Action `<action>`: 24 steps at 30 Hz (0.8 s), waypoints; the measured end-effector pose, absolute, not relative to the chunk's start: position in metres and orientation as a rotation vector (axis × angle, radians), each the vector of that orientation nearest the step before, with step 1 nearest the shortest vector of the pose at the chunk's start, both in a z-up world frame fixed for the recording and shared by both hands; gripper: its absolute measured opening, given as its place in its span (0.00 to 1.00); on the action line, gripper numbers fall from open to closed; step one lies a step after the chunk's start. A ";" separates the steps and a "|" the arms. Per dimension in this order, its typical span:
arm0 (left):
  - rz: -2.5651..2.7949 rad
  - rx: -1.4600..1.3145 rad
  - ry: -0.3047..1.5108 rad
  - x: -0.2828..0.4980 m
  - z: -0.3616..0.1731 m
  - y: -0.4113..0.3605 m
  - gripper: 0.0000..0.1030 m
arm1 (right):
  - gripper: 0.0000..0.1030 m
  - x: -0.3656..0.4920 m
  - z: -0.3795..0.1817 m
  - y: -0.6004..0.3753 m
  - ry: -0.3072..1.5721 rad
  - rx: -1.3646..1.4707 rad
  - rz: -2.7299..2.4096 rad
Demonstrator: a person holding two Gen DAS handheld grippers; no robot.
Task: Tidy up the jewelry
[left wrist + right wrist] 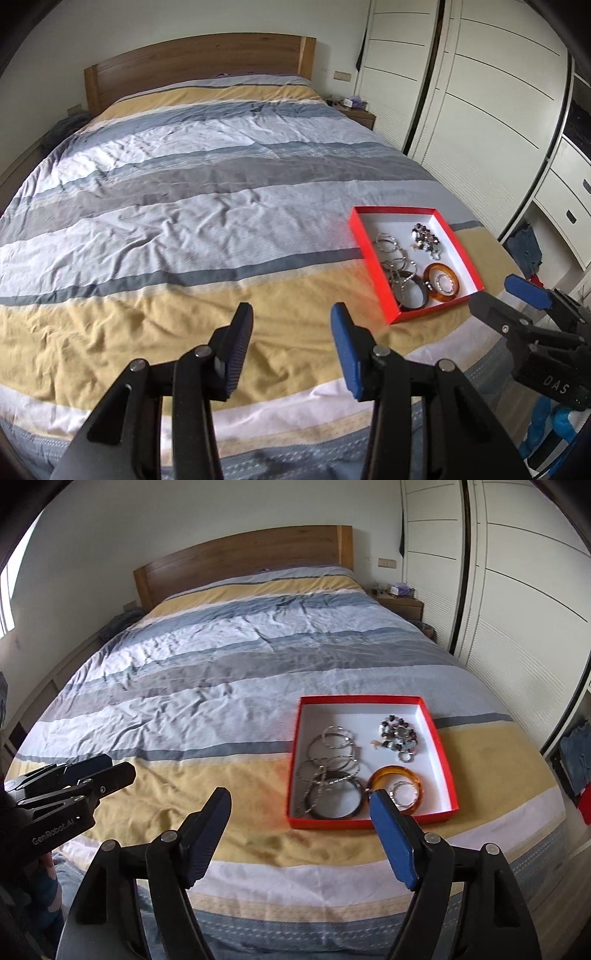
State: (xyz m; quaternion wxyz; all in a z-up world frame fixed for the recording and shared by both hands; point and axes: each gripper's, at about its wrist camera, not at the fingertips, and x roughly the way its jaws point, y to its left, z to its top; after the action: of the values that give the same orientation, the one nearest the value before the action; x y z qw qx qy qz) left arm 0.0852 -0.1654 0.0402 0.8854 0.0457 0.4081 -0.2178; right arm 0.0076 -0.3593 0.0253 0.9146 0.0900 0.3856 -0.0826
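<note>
A: Where's the jewelry?

B: All inside the red box (439, 746), which sits on the bed (207, 686) near its foot, on the yellow stripe. Thin silver hoops (334, 755) lie along the box's left side, a dark bangle (334, 799) at the near left corner, an amber bangle (395, 782) beside it with a small beaded ring (405, 794) inside, and a beaded cluster (399, 736) toward the far right.

A: And the right gripper (301, 810)?

B: Fingers spread wide, holding nothing, hovering just short of the box's near edge. Its blue pad (391, 838) overlaps the amber bangle in that view; whether it touches, I cannot tell.

A: The left gripper (291, 325)?

B: Also released and empty, over the yellow stripe, with the box ahead and to its right, well apart from the fingers.
</note>
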 end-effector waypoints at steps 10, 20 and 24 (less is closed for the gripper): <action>-0.281 0.116 0.757 0.027 0.059 -0.065 0.45 | 0.97 -0.027 0.045 -0.273 0.749 0.139 -0.070; -0.212 0.091 0.699 -0.012 0.068 -0.012 0.45 | 1.00 -0.060 0.043 -0.247 0.754 0.120 -0.129; -0.202 0.084 0.677 -0.023 0.070 0.002 0.45 | 1.00 -0.071 0.046 -0.244 0.742 0.115 -0.164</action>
State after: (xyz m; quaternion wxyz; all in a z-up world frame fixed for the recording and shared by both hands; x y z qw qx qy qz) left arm -0.0225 0.0018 0.0703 0.9374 0.0409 0.3313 -0.0990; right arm -0.0708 -0.2443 0.0458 0.9271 0.0560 0.3619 -0.0800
